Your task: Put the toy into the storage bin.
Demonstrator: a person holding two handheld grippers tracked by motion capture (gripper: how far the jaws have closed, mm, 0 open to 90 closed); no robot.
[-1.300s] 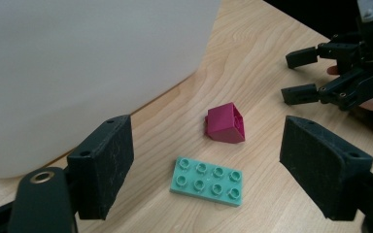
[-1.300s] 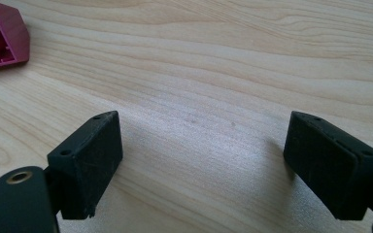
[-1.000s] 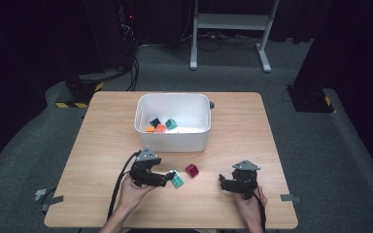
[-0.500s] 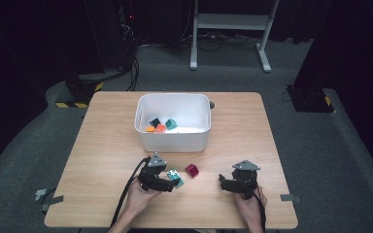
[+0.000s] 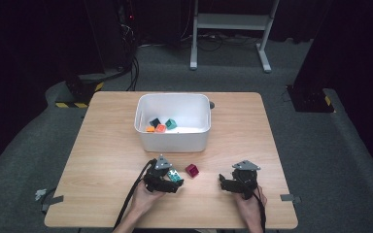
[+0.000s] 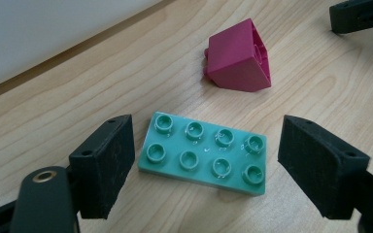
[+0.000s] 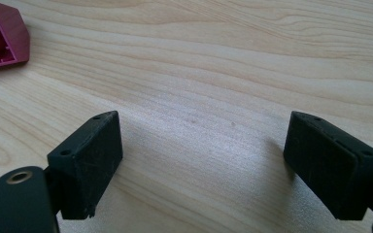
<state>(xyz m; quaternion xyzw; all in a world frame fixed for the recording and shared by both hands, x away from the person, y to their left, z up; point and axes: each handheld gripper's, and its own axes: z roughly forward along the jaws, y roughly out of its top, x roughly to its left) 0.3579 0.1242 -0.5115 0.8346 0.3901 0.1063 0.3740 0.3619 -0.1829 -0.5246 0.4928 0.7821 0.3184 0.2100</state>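
Observation:
A flat teal brick (image 6: 205, 153) with eight studs lies on the wooden table between the open jaws of my left gripper (image 6: 206, 167), touching neither pad. In the high view the left gripper (image 5: 175, 180) sits over the teal brick (image 5: 174, 175) near the table's front. A magenta brick (image 6: 240, 58) lies tipped on its side just beyond it, also seen in the high view as the magenta brick (image 5: 192, 170). My right gripper (image 7: 204, 165) is open over bare wood, with the magenta brick's edge (image 7: 2, 36) at the far left. In the high view the right gripper (image 5: 223, 181) rests at the front right.
A white bin (image 5: 172, 137) stands at the table's middle and holds several bricks: orange (image 5: 156, 128), teal (image 5: 171, 124) and dark (image 5: 155, 122). Its white wall (image 6: 43, 34) fills the upper left of the left gripper view. The other gripper's jaw tip (image 6: 362, 14) shows at top right.
My left gripper has slid right and forward until its open jaws straddle the teal brick. The right gripper and the magenta brick have stayed put.

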